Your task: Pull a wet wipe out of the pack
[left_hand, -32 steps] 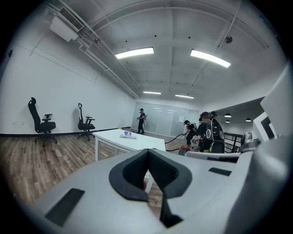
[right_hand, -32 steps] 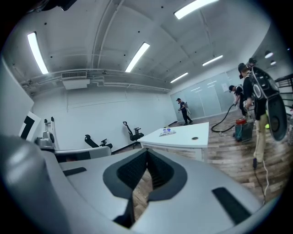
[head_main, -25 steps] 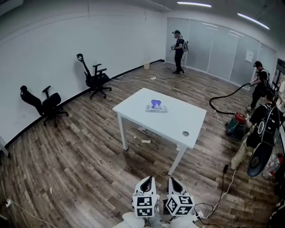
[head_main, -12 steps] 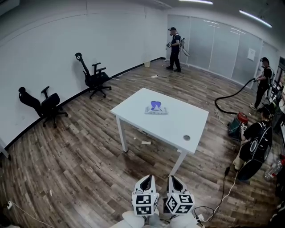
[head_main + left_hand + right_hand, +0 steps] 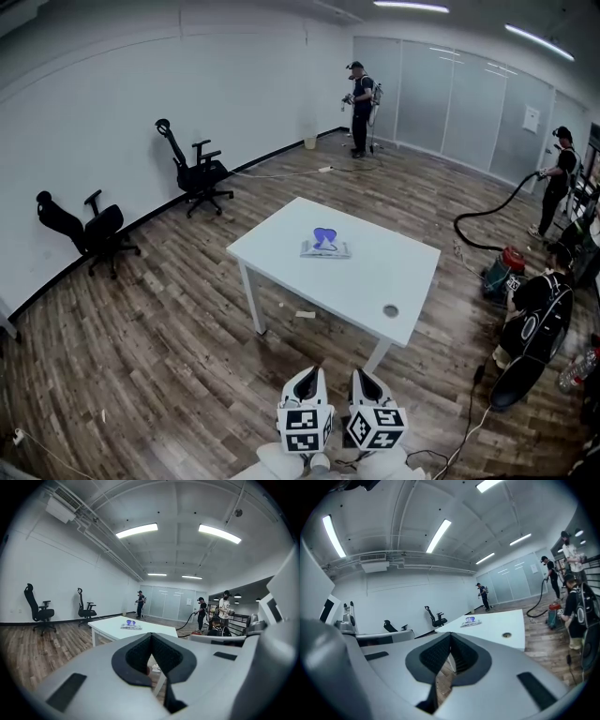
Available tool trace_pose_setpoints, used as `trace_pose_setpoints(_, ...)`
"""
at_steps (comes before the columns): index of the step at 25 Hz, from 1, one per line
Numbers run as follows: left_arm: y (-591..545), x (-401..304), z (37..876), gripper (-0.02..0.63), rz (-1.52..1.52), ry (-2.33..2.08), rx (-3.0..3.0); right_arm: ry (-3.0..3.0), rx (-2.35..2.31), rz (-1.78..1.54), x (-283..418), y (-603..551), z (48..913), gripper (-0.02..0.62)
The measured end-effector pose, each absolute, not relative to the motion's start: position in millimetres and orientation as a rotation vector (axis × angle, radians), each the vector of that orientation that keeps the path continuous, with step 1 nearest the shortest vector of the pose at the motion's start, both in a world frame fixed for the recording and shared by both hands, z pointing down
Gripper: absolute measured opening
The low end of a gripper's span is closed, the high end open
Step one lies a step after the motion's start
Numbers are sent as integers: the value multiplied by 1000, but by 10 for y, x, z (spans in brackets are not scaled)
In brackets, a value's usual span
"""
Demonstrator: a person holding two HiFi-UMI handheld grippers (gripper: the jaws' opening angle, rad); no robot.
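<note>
At the head view's bottom edge, the left tool (image 5: 309,380) and right tool (image 5: 364,380) hang side by side, well apart from the wet wipe pack (image 5: 325,247) on the surface (image 5: 375,281), evidently not yet within reach; the left gripper view, then the right, shows each clenched empty.

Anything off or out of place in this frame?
Only minor litter: a white scrap lies on the floor under the table. The pack lies flat on the table, and nothing looks spilled or damaged.
</note>
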State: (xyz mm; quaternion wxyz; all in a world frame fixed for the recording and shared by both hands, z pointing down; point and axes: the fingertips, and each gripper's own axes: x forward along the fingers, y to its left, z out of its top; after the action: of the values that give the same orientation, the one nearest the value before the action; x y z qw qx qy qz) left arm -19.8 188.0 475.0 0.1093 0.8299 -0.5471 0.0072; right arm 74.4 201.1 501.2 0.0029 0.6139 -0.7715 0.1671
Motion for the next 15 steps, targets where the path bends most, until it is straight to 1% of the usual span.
trace_pose_setpoints(15, 1004, 96, 4726, -4, 21, -1650, 2443, -2460, 1889, 511, 1003, 1137, 5000, 9)
